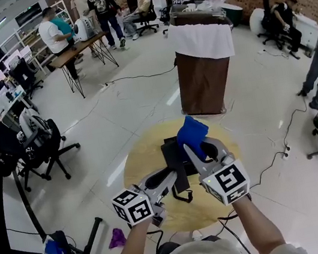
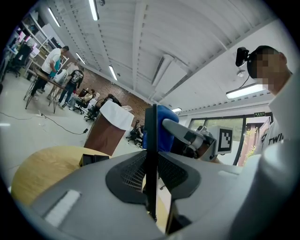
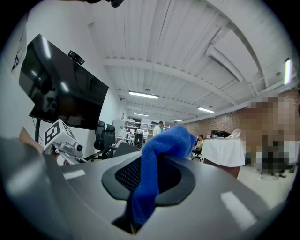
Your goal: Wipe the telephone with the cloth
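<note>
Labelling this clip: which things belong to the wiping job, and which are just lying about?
Job: telephone, clamped in left gripper; blue cloth, clamped in right gripper.
Lying about: brown cabinet, office chair, purple scrap on floor.

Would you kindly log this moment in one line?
left gripper: shut on telephone; right gripper: shut on cloth; cloth at telephone's far end; over table

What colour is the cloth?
The cloth is solid blue; clearest in the right gripper view.

Brown lectern (image 1: 200, 89) draped with white sheet (image 1: 201, 40); black office chair (image 1: 42, 151) left.
</note>
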The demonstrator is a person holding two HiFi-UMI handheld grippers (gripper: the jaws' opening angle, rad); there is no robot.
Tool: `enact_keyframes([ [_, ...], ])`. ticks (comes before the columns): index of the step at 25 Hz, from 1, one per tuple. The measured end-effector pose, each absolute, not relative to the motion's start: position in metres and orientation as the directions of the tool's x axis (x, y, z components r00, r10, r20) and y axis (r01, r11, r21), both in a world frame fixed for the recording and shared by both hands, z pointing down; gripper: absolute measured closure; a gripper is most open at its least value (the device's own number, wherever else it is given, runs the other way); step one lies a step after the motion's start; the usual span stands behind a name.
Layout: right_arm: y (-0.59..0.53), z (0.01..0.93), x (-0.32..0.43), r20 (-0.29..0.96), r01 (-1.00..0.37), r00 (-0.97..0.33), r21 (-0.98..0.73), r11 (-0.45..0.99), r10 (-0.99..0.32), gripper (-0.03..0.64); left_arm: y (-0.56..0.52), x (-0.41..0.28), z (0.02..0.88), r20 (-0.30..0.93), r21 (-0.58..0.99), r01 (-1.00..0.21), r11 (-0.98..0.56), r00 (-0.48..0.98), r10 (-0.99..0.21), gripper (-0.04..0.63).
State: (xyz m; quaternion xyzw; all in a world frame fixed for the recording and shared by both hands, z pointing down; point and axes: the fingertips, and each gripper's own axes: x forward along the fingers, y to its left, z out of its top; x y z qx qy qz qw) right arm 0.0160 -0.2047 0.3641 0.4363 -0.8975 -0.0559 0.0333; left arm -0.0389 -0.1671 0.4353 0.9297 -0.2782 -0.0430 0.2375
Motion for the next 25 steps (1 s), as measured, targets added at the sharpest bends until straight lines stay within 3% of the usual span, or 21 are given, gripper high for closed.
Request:
enact_keyframes([
  [25,-0.178,0.419,0.016,0.104,-0.776,-0.623,0.042,0.629,-0.775,0.555,-0.189,-0.053,0.4,-0.036,0.484,-0.489,-0.726,0.817,-0.575,0.532],
])
